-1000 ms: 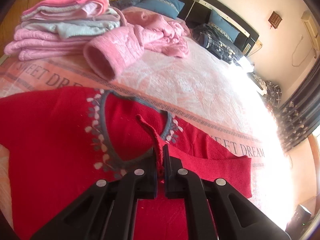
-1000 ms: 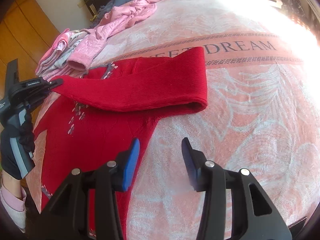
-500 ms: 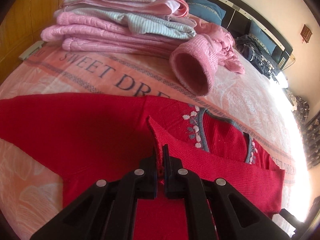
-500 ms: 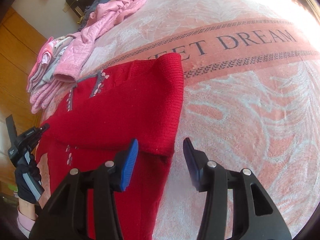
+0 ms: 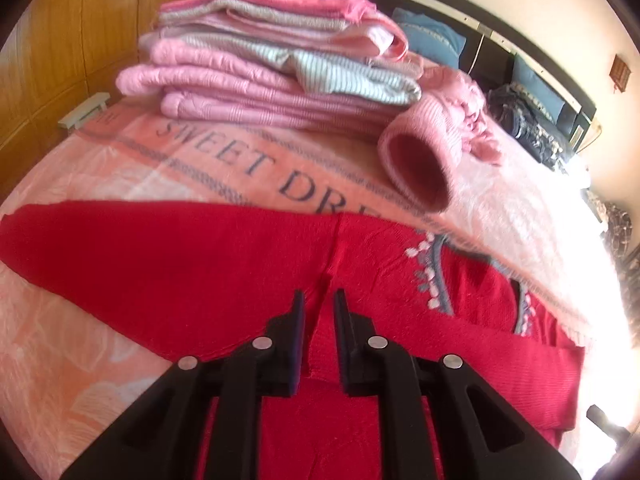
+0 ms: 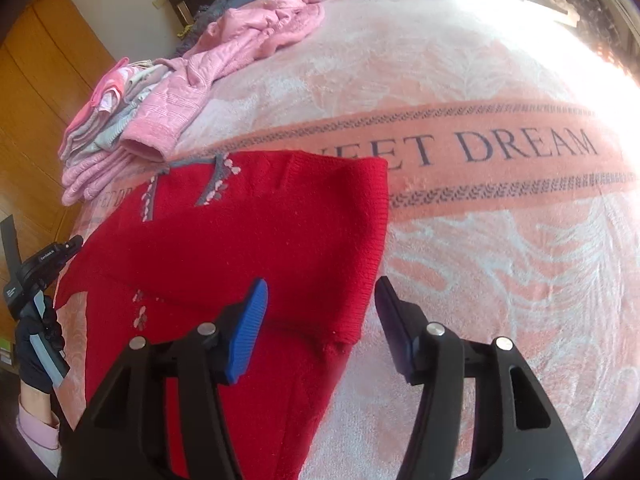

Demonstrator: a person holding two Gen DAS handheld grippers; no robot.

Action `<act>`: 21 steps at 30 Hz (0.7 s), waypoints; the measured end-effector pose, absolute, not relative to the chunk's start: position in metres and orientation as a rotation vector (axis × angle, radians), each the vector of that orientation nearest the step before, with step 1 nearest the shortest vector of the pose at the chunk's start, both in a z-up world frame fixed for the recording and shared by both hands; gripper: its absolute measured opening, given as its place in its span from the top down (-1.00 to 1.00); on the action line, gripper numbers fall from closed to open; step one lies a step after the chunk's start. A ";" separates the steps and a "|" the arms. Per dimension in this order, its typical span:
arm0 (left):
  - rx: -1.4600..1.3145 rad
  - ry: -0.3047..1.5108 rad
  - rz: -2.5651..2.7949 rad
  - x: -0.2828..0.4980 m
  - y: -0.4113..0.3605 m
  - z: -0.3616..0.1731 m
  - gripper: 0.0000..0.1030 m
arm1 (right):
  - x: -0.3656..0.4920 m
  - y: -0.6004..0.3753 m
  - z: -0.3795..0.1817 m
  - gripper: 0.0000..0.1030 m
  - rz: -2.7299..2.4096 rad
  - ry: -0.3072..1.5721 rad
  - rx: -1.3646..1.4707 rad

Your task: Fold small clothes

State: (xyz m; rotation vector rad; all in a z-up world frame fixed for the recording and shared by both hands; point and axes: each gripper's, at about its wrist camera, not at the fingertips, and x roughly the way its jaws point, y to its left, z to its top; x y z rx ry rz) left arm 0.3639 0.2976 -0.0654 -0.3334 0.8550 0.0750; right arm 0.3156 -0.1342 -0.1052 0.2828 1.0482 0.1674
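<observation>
Left gripper [image 5: 319, 312] fingers slightly apart, empty, just over red sweater [image 5: 192, 264]. Right gripper [image 6: 320, 316] wide open over sweater's folded sleeve, prob. not touching. Sweater flat on bed [image 6: 500, 264]; folded pink stack [image 5: 256, 72] beyond it.

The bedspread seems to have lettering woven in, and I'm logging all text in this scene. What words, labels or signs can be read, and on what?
"SWEET DRE": on the bedspread band in the left wrist view; the red sweater covers the rest.
"EET DREAM": same bedspread in the right wrist view, the start hidden by the sweater.
White label on the left gripper's black body: too small to read.
</observation>
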 end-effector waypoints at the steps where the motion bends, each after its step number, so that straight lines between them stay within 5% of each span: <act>1: -0.345 0.863 0.037 0.367 0.291 -0.061 0.71 | 0.318 -0.128 -0.100 -0.17 0.187 1.042 0.276; 10: -0.330 1.085 -0.002 0.398 0.248 -0.132 0.60 | 0.337 -0.107 -0.156 -0.17 0.143 1.198 0.282; 15: -0.300 1.065 -0.030 0.397 0.249 -0.142 0.60 | 0.335 -0.097 -0.162 -0.46 0.163 1.173 0.237; 18: -0.325 1.080 -0.033 0.390 0.258 -0.131 0.59 | 0.332 -0.093 -0.150 -0.45 0.155 1.173 0.251; 21: -0.343 1.041 -0.033 0.371 0.287 -0.113 0.32 | 0.315 -0.092 -0.126 -0.42 0.207 1.130 0.327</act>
